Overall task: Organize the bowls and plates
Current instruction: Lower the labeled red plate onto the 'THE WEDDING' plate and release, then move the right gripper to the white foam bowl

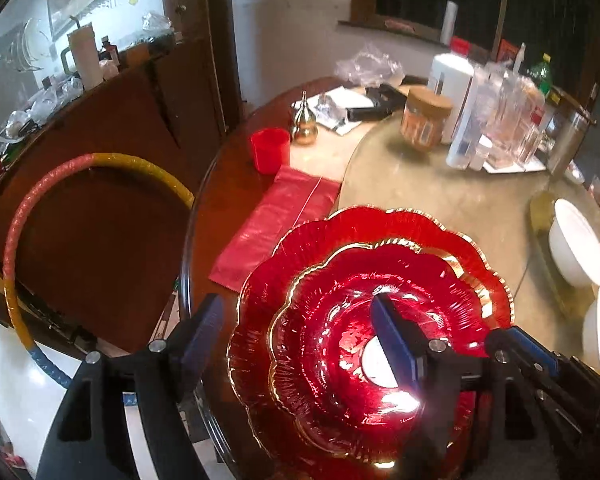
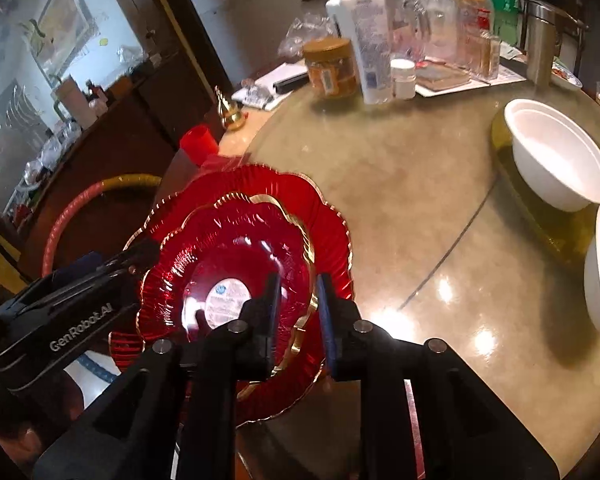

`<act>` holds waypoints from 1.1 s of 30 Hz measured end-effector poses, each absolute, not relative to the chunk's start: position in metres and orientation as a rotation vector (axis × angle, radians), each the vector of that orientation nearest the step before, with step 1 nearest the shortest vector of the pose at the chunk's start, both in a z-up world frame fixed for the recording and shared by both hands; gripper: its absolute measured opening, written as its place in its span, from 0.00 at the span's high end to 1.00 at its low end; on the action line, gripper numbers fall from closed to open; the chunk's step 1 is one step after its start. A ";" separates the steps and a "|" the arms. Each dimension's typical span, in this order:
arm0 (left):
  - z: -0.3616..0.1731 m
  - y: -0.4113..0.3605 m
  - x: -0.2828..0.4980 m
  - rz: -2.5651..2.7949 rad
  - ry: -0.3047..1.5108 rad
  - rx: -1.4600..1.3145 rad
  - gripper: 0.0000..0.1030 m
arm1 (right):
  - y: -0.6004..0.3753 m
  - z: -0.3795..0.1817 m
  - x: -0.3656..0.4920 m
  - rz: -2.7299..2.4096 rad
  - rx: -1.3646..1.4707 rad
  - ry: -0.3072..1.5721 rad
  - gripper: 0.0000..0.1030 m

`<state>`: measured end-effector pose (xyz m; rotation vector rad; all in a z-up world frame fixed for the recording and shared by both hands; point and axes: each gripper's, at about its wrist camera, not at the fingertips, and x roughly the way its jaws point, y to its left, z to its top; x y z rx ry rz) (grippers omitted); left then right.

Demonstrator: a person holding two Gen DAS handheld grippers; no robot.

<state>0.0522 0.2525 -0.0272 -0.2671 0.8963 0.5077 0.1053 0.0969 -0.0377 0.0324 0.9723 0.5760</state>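
Two red glass plates with scalloped gold rims sit nested at the near edge of a round table. The smaller red plate (image 2: pixel 228 256) lies inside the larger red plate (image 2: pixel 324 216), low and left of centre in the right wrist view. A round white sticker (image 2: pixel 229 302) with tiny blurred print is on the smaller plate's centre; its words cannot be read.

The left gripper (image 1: pixel 296 340) has its blue-padded fingers spread wide apart, one over the plate's centre and one outside the plates' left rim, pressing on nothing. The right gripper (image 2: pixel 298 312) has its fingers close together with a narrow gap, straddling the right rim of the smaller plate; whether the pads press the glass cannot be told. The left tool's black body at the lower left of the right wrist view reads "GenRobot.AI".

At the right edge, several empty white bowls (image 2: pixel 556 156) rest on a gold-coloured tray (image 2: pixel 540 216).

Across the top of the frame stands a crowd of containers: an amber jar (image 2: pixel 332 68) with a tan lid and an unreadable label, a tall white bottle (image 2: pixel 374 48), a small white-capped jar (image 2: pixel 403 78), clear plastic packages, a green bottle (image 2: pixel 502 0) and a steel flask (image 2: pixel 540 44). A red plastic cup (image 1: pixel 270 154) and a small gold gourd ornament (image 1: pixel 304 122) stand left of them, beside a red packet (image 1: pixel 276 224).
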 end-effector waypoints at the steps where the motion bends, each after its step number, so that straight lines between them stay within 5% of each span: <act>1: -0.023 0.252 0.050 0.503 0.883 -0.272 0.25 | 0.094 -0.035 0.105 0.577 0.046 0.965 0.82; 3: -0.016 0.248 0.046 0.488 0.851 -0.278 0.22 | 0.087 -0.028 0.104 0.577 0.072 0.941 0.77; 5: -0.008 0.241 0.042 0.467 0.810 -0.272 0.21 | 0.079 -0.022 0.101 0.584 0.094 0.914 0.44; 6: -0.003 0.237 0.040 0.456 0.785 -0.263 0.20 | 0.074 -0.019 0.099 0.590 0.115 0.895 0.39; 12: 0.023 0.201 0.022 0.370 0.579 -0.168 0.11 | 0.034 -0.003 0.084 0.594 0.232 0.803 0.38; 14: 0.024 0.194 0.019 0.342 0.541 -0.152 0.00 | 0.018 -0.001 0.080 0.580 0.261 0.781 0.32; 17: 0.020 0.178 0.024 0.230 0.553 -0.114 0.00 | -0.011 -0.001 0.072 0.541 0.296 0.756 0.23; 33: -0.007 0.086 0.065 -0.106 0.725 -0.102 0.00 | -0.188 -0.023 0.056 0.322 0.495 0.820 0.22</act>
